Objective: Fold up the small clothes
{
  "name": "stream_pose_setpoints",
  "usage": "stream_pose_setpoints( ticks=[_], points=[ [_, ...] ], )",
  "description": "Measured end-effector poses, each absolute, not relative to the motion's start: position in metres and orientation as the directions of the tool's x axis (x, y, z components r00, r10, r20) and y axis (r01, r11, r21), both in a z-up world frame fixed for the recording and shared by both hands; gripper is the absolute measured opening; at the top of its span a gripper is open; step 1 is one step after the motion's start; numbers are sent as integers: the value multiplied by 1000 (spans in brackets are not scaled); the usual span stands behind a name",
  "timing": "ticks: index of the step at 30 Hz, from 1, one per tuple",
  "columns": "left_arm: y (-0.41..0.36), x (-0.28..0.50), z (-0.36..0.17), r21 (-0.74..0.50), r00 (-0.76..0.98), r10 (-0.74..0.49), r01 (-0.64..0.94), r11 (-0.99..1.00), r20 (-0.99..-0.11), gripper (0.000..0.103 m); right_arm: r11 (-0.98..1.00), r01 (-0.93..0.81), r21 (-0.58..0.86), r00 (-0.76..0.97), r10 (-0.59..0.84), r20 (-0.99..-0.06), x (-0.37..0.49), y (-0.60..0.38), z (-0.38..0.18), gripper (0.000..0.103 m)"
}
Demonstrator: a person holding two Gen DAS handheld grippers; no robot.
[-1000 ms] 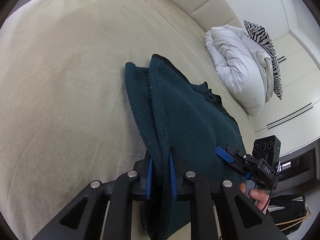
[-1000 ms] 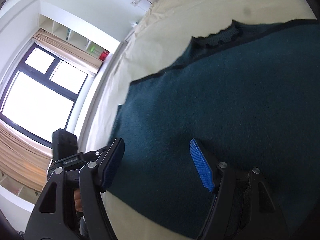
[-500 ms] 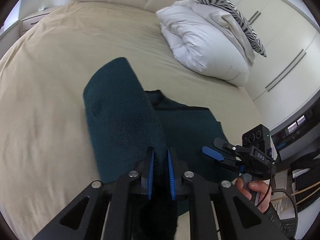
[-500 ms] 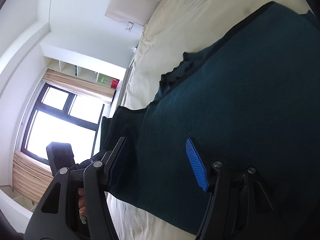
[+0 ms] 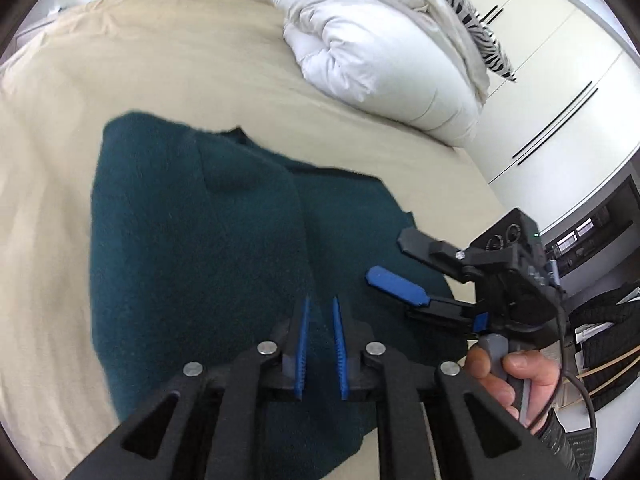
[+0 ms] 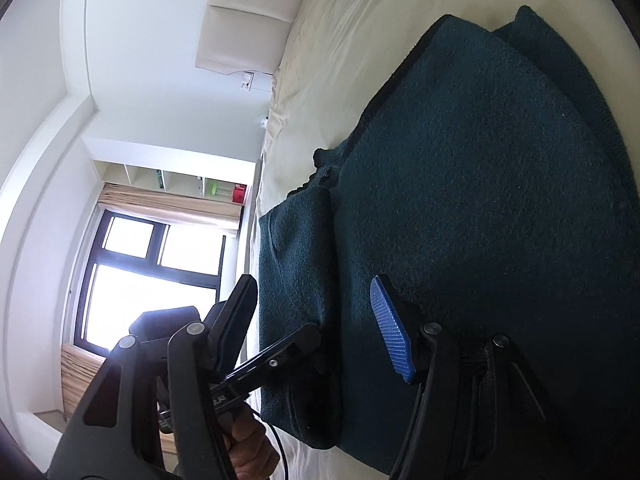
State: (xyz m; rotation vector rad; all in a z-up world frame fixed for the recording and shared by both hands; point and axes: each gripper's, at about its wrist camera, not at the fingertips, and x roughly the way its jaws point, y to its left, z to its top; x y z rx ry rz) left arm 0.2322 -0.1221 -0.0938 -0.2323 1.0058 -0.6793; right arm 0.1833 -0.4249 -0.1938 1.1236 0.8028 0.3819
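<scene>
- While the dark teal sweater (image 5: pixel 200 248) lies on the cream bed (image 5: pixel 140 60), one side is folded over its middle.
- The left gripper (image 5: pixel 320 344) pinches that folded edge between nearly closed jaws.
- The right gripper (image 6: pixel 316 320) hovers above the sweater, jaws wide apart, holding nothing.

- Dark teal garment (image 5: pixel 192 240) with a darker edge trim.
- Cream bedsheet (image 5: pixel 160 60).
- White duvet (image 5: pixel 380 52).
- Black-and-white zebra-striped pillow (image 5: pixel 476 20).
- Black gripper frames with blue pads (image 5: pixel 394 286).
- Beige curtains (image 6: pixel 168 204).
</scene>
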Motion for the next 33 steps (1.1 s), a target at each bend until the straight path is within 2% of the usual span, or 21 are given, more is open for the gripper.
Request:
stream_pose_setpoints(
  ticks=[2, 3, 9, 14, 18, 20, 22, 24, 29, 32, 33],
  points=[
    [-110, 225, -81, -469, 397, -630, 433, 770, -667, 27, 427, 112, 897, 657, 646, -389, 181, -418, -187, 59],
    [-105, 221, -78, -469, 412, -634, 436, 768, -655, 28, 433, 106, 895, 647, 654, -392, 184, -413, -184, 59],
    [-76, 215, -99, -390, 478, -521, 351, 851, -707, 28, 475, 132, 870, 559, 690, -461, 210, -378, -185, 59],
    [-60, 221, -115, -424, 468, -522, 305, 853, -713, 23, 487, 176, 856, 511, 698, -502, 233, -368, -198, 59],
    [-48, 227, -130, -524, 442, -582, 260, 811, -682, 23, 503, 203, 840, 473, 701, -534, 241, -359, -197, 59],
    [-39, 228, -140, -571, 432, -610, 233, 787, -664, 11, 519, 204, 830, 444, 706, -551, 244, -350, -194, 59],
    [-27, 230, -148, -625, 419, -643, 201, 755, -642, 4, 534, 210, 819, 414, 710, -570, 255, -338, -194, 59],
    [-18, 229, -154, -670, 404, -676, 182, 720, -616, 4, 545, 216, 810, 394, 711, -583, 264, -329, -194, 59],
    [-20, 223, -151, -643, 421, -661, 208, 737, -621, 4, 534, 231, 813, 378, 721, -581, 284, -319, -198, 59],
    [-22, 224, -152, -648, 424, -664, 208, 733, -615, 4, 575, 204, 792, 363, 707, -607, 291, -309, -195, 52],
    [-21, 224, -152, -648, 423, -665, 210, 732, -615, 4, 593, 198, 781, 359, 697, -620, 292, -307, -195, 46]
  ],
)
